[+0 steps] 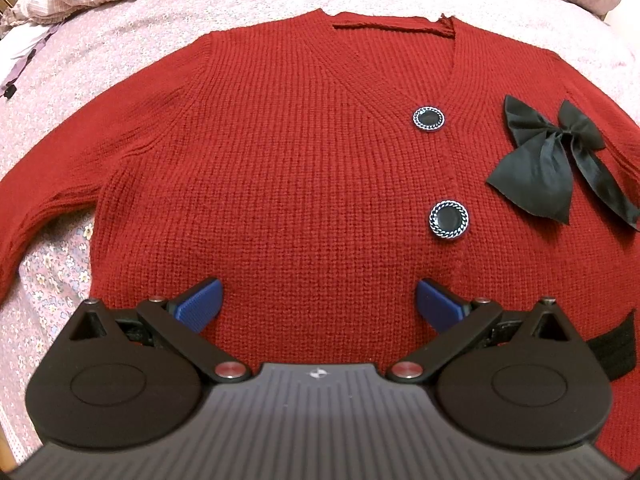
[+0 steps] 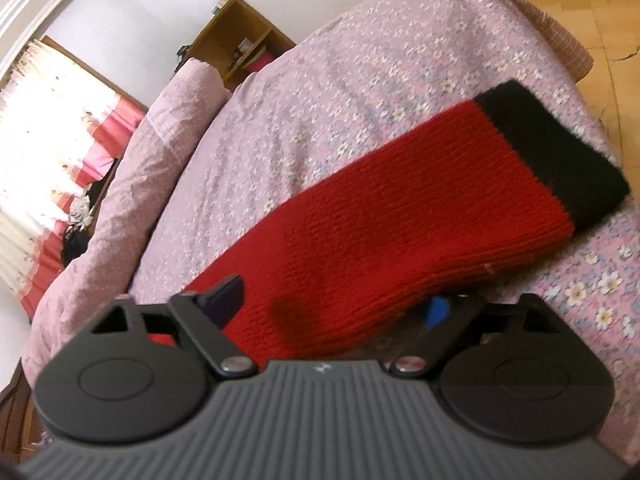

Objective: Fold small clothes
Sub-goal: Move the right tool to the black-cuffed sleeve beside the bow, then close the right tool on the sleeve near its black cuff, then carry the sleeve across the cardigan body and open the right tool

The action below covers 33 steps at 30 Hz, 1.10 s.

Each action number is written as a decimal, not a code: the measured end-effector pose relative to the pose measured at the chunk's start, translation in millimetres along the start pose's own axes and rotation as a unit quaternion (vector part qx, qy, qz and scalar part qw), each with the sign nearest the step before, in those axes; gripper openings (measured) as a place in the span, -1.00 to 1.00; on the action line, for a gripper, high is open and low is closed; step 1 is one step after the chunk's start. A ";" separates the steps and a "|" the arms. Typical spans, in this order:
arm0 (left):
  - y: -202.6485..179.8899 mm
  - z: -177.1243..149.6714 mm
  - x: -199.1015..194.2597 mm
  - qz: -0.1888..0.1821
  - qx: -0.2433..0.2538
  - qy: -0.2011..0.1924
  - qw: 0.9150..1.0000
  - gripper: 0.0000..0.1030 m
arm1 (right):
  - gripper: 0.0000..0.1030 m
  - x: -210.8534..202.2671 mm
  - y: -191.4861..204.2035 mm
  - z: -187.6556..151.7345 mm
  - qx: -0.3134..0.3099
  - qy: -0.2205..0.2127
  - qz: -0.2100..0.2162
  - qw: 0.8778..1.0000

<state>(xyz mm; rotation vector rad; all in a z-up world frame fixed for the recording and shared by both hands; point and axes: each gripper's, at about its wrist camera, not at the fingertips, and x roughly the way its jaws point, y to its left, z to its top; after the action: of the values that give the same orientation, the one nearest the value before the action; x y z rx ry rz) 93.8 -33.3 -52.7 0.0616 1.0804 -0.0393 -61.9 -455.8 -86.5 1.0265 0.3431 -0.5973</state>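
Centrally, the red cardigan (image 1: pixel 280 168) lies face up and flat on the floral bedspread (image 2: pixel 320 80), collar toward the pillows. One sleeve (image 2: pixel 400 216), black cuff (image 2: pixel 552 152) outermost, runs long-axis away from the right gripper (image 2: pixel 340 304) toward the bed's edge — its jaws straddle the knit, though whether they pinch it cannot be told. The left gripper (image 1: pixel 318 300) hovers over the hem, fingers spread, empty. The right hand is judged nearer for folding this sleeve inward.
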 end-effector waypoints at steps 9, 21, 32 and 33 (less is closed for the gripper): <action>12.3 -3.6 -5.2 -0.010 -0.013 -0.001 1.000 1.00 | -0.58 -11.3 4.2 15.9 -0.027 -0.020 0.004 0.999; 40.0 -3.2 -17.9 -0.004 -0.052 -0.013 0.999 1.00 | -0.71 -33.8 52.0 19.3 -0.136 -0.060 0.064 0.987; 58.7 -0.9 -27.1 0.003 -0.074 -0.025 0.997 1.00 | -0.71 -45.4 98.6 7.3 -0.217 -0.068 0.120 0.966; 60.1 -0.4 -27.5 0.004 -0.075 -0.025 0.997 1.00 | -0.71 -45.9 103.5 6.1 -0.224 -0.068 0.127 0.964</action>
<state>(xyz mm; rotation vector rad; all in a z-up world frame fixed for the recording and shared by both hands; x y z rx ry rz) 84.3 26.7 -26.8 -0.0713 1.0293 0.0472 -35.0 -407.9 12.7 0.5761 0.2075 -0.3326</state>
